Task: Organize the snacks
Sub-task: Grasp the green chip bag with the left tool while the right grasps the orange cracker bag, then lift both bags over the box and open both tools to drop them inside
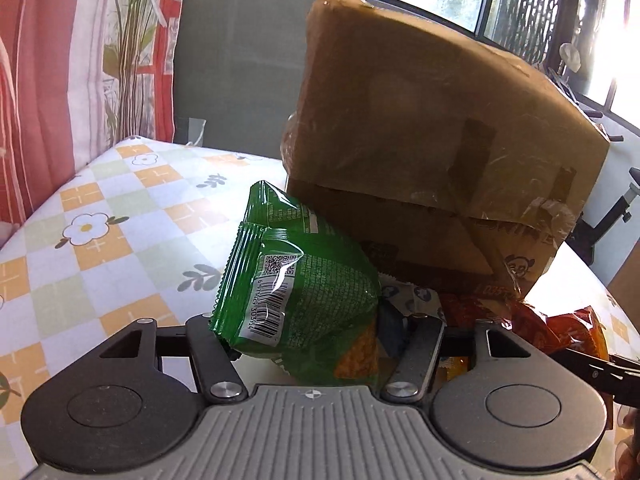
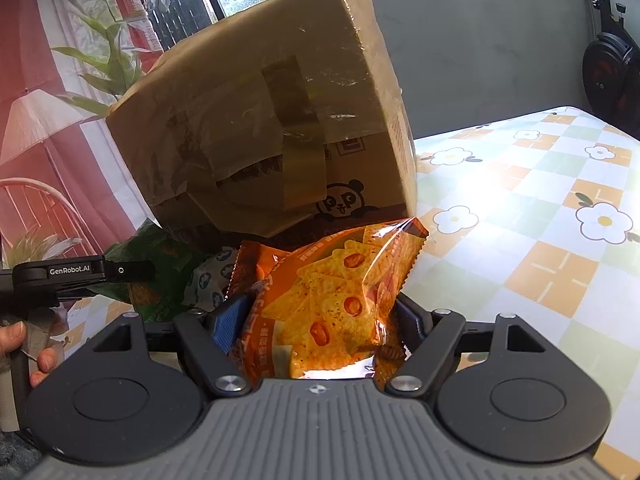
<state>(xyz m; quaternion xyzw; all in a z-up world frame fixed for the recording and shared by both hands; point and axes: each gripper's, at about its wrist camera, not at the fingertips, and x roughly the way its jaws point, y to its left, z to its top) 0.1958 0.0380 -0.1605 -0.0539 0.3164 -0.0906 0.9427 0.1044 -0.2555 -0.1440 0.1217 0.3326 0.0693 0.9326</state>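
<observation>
My left gripper (image 1: 308, 328) is shut on a green snack bag (image 1: 296, 280), held just in front of a taped brown cardboard box (image 1: 432, 120). My right gripper (image 2: 320, 320) is shut on an orange chip bag (image 2: 336, 296), also right before the cardboard box (image 2: 272, 120). The box looks tilted, its open side facing down toward the bags. A white patterned packet (image 2: 212, 276) lies between the two bags under the box. The green bag (image 2: 160, 264) and the left gripper's body (image 2: 80, 272) show at the left of the right wrist view. The orange bag (image 1: 560, 320) shows at the right of the left wrist view.
The table carries a checked cloth with flowers (image 1: 100, 220). A red and white curtain (image 1: 60, 60) hangs at the left. Windows stand behind the box. An exercise machine (image 2: 608, 68) stands beyond the table at the far right.
</observation>
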